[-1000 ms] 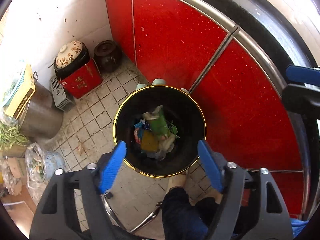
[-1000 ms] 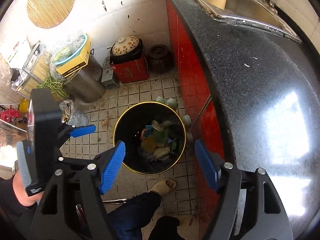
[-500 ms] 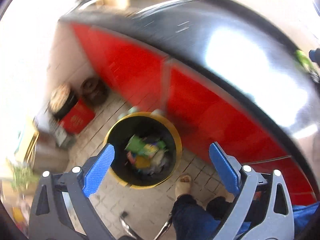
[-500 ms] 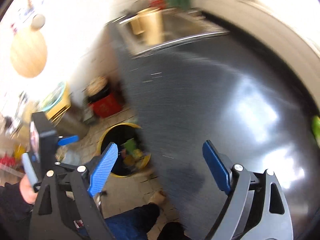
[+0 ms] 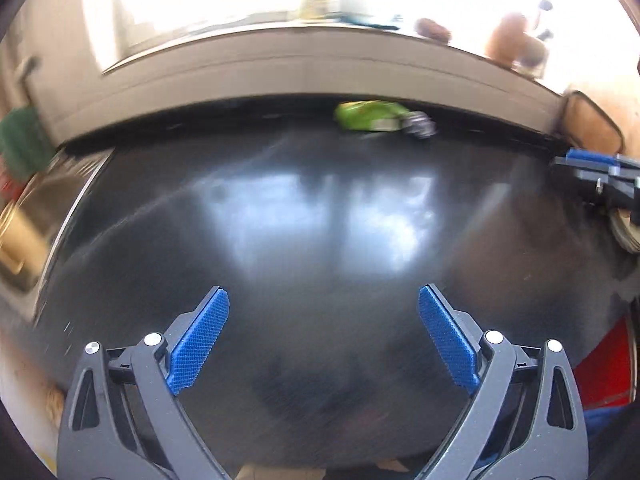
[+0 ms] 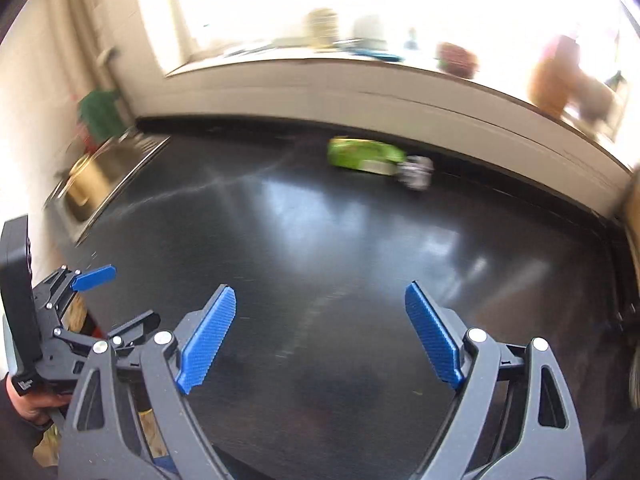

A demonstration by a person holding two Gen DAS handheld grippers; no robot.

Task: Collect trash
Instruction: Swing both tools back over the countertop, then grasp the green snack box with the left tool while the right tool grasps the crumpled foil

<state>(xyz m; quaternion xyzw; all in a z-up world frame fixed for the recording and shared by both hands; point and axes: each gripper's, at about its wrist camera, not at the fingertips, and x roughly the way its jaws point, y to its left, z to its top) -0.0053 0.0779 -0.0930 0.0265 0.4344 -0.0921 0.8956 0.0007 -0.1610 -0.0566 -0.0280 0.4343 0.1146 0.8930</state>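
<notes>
The left gripper (image 5: 323,336) is hanging over the dark countertop (image 5: 320,240) with its blue pads (image 5: 199,343) spread wide and nothing between them; its jaws have just been opening. The right gripper (image 6: 320,334) is doing the same beside it, blue pads (image 6: 207,340) standing far apart, empty, jaws having just been opening too. In the right wrist view the left gripper is showing at the lower left edge, a hand (image 6: 30,404) wrapping its handle, and in the left wrist view one blue finger of the right gripper is poking in at the right edge. Both are pointing down at the glossy black counter, which is reflecting bright light from the window (image 6: 360,0) behind it. Well ahead of the pads, at the far edge of the counter against the pale wall ledge (image 5: 280,76), a green wrapper (image 5: 370,116) is lying flat, with a small crumpled silvery scrap (image 5: 420,125) just beside its right end, possibly touching; blur is making that hard to tell. To the left, a steel sink (image 6: 104,168) is sitting set into the counter, with something green (image 6: 100,112) hanging above it. Blurred jars and pots are lining the windowsill.
</notes>
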